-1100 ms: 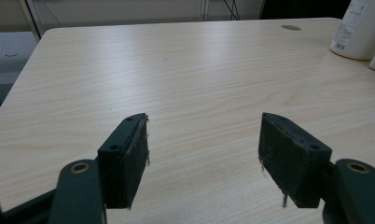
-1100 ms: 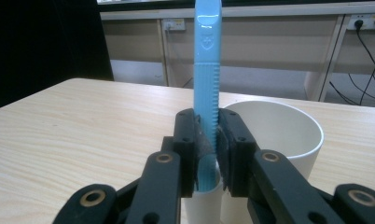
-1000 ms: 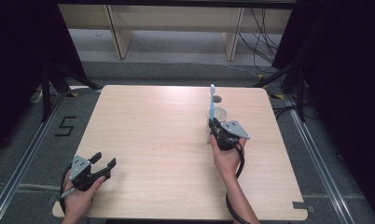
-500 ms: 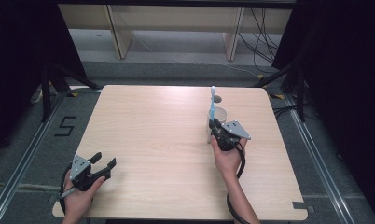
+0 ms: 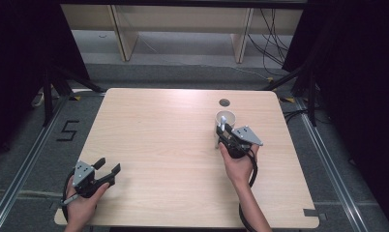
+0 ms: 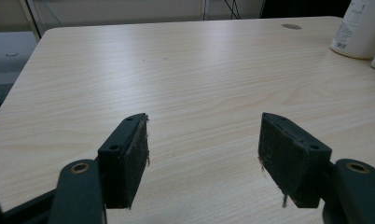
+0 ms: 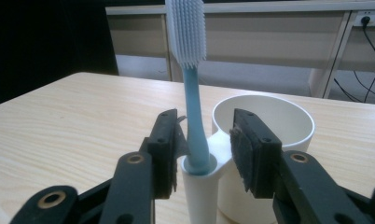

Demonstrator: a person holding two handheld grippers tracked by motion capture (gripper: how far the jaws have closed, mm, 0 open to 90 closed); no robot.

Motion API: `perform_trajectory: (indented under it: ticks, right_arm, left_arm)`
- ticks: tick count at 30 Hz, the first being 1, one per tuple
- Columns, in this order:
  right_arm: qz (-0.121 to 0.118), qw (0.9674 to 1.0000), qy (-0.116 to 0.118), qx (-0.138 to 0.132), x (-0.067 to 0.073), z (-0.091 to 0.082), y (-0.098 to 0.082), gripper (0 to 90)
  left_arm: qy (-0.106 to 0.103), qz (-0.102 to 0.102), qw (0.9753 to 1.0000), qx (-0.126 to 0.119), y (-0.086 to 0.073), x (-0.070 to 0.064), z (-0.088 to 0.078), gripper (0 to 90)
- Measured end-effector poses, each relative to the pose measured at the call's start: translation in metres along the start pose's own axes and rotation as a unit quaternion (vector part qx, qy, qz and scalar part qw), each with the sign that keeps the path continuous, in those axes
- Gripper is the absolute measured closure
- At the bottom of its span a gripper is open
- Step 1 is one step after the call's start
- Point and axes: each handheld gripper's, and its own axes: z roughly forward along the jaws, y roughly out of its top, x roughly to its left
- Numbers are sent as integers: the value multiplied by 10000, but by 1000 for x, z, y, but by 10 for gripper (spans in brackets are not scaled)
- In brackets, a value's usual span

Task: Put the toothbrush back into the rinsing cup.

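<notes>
Blue toothbrush [image 7: 193, 93] upright in the side socket of a white cup [image 7: 288, 123], bristles up.

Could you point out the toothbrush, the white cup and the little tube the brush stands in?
toothbrush [image 7: 195, 116]: right gripper view, on the blue handle below the bristles.
white cup [image 7: 288, 122]: right gripper view, on the inner wall near the rim.
holder tube [image 7: 200, 196]: right gripper view, on its white front wall.

Most of the tabletop [image 5: 158, 135] is left free for passage between the two tools. Toward the far right, the way is blocked by a white cup [image 5: 226, 119] and an upright toothbrush [image 7: 193, 93] standing in its side holder.
</notes>
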Motion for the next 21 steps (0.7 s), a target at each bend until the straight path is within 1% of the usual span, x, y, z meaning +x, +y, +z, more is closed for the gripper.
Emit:
perform_trajectory:
  ticks: [3,5,8,10,11,12,14,15,16,17,18,19,21]
  right_arm:
    - [-81,10000,-28,-4,-2,-2,-1,602]
    - [25,10000,-34,59,-1,-3,-1,592]
    - [-70,10000,-48,48,-3,-4,0,575]
    - [-54,9999,-7,84,-3,-5,1,563]
    - [-94,9999,43,111,-3,-5,1,559]
    - [-95,9999,27,142,-3,-7,1,557]
    - [-123,9998,78,140,-3,-8,2,551]
    - [-183,9997,19,165,-3,-9,2,548]
    - [-113,9997,124,184,-2,-10,3,545]
    - [-190,9996,81,168,-3,-11,3,542]
    - [-144,9996,152,198,-2,-11,3,539]
    - [-165,9995,139,223,-2,-12,3,536]
    - [-135,9994,184,248,-3,-14,3,534]
  left_arm:
    - [-1,2,10000,0,0,0,0,328]
    - [4,-6,10000,-3,0,0,0,328]
    - [4,-10,10000,-5,0,0,0,328]
    - [5,-13,10000,-4,0,0,0,328]
    - [5,-13,10000,-5,0,0,0,328]
    - [8,-16,10000,2,0,0,0,328]
    - [6,-13,10000,-4,0,0,0,328]
    - [8,-11,10000,-2,0,0,0,328]
    - [8,-6,10000,1,0,0,0,328]
    - [9,-5,10000,1,0,0,0,328]
    - [10,-8,10000,-4,0,0,0,328]
    - [11,-19,10000,-8,0,0,0,328]
    - [9,-27,10000,3,0,0,0,328]
